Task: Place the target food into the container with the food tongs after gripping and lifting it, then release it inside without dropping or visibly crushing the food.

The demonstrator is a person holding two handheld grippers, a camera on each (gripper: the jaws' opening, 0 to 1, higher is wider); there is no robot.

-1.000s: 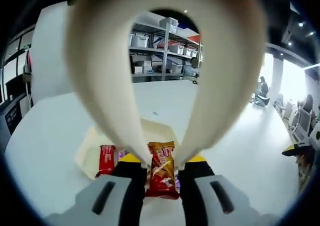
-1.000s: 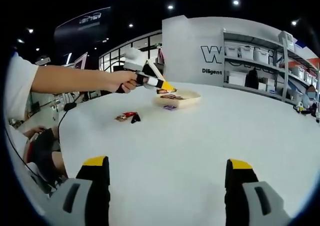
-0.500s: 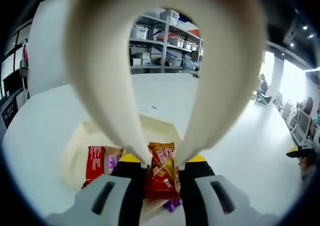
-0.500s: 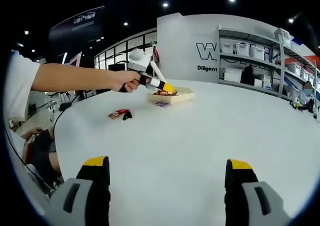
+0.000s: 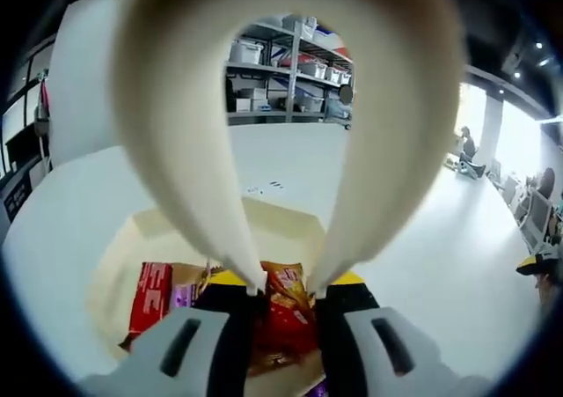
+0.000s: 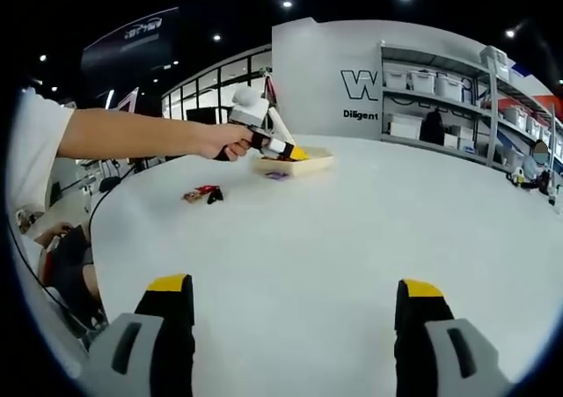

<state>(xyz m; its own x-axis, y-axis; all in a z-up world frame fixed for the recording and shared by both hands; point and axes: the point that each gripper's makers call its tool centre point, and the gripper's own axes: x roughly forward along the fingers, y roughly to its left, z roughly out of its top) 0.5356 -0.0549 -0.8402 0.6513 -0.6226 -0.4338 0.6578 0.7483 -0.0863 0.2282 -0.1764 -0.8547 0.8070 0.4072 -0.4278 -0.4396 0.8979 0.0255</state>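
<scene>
My left gripper is shut on cream food tongs, whose two arms arch up and fill most of the left gripper view. A red and orange snack packet sits pinched between the tong tips, low over the cream container. A red packet and a purple one lie inside that container. In the right gripper view a person's hand holds the left gripper at the container, far across the table. My right gripper hangs open over bare white table.
Loose snack packets lie on the white table left of the container, and a purple packet rests in front of it. Shelving with storage bins stands behind the table. A person's arm reaches in from the left.
The left gripper has come down closer to the container, which now looms larger, and the held packet sits lower inside it. The right gripper has stayed open, its view drifting slightly.
</scene>
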